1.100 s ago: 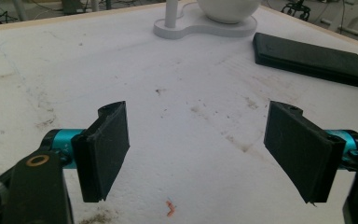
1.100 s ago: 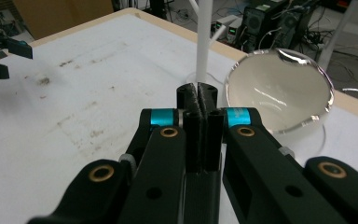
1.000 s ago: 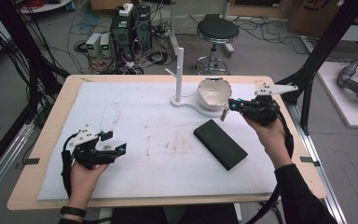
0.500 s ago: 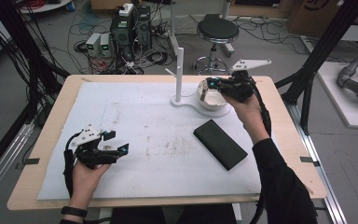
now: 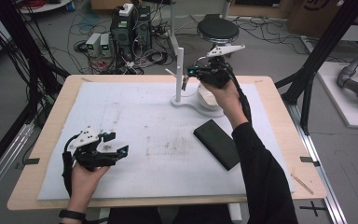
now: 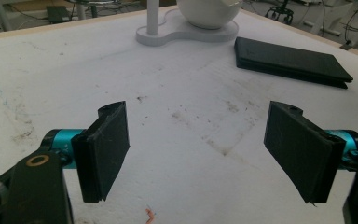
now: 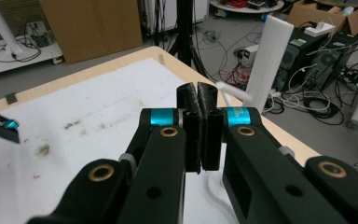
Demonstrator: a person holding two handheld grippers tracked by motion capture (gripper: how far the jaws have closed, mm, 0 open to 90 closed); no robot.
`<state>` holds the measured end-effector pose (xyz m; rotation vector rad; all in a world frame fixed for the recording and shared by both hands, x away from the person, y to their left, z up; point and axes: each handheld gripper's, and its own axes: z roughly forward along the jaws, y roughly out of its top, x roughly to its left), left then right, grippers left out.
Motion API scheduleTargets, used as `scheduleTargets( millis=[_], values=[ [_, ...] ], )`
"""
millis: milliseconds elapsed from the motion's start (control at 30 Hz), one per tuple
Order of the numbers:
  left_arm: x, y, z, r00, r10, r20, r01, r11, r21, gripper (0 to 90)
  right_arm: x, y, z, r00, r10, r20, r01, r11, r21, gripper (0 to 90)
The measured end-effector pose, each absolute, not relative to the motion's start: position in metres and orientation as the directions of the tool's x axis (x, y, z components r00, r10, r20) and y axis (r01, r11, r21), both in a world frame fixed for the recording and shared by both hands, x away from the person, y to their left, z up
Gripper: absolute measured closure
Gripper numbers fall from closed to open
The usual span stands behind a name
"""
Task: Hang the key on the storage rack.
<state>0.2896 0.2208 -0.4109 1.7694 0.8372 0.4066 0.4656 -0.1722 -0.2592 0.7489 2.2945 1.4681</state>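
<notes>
- Since 1 second ago, our right claw [image 5: 185, 84] has swung from beside the white bowl [image 5: 209, 99] across to the white stand post [image 5: 180, 70], carrying a small dark item we cannot identify.
- In the right gripper view its jaws press together, with the post's side peg [image 7: 233, 92] just past the tips, slanting toward them.
- Our left claw [image 5: 116, 143] rests wide apart, empty, low on the desk [image 5: 135, 116], well away from the post.
- The right hand is far nearer.

No legible text, label, brand, number or sign on anything here.
</notes>
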Motion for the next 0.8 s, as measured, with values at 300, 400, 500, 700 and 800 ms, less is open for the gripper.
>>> scheduleTargets(
  millis=[300,400,500,700,800],
  values=[
    [0.285,0.228,-0.412,0.684,0.716,-0.137,0.346,-0.154,0.925,22.1,0.483,-0.151,-0.257,-0.801,0.599,0.015,0.274,0.344,0.898,90.0],
    [0.284,0.23,-0.412,0.684,0.717,-0.136,0.346,-0.154,0.926,22.1,0.487,-0.147,-0.257,-0.789,0.614,0.017,0.284,0.34,0.897,90.0],
    [0.283,0.231,-0.413,0.682,0.718,-0.135,0.347,-0.156,0.925,22.1,0.49,-0.145,-0.257,-0.78,0.625,0.025,0.301,0.34,0.891,90.0],
    [0.282,0.231,-0.414,0.682,0.719,-0.135,0.349,-0.157,0.924,22.1,0.495,-0.14,-0.259,-0.766,0.642,0.021,0.31,0.341,0.888,90.0],
    [0.282,0.232,-0.415,0.679,0.721,-0.139,0.354,-0.156,0.922,22.1,0.497,-0.141,-0.261,-0.757,0.654,0.015,0.314,0.343,0.885,90.0]
  ],
)
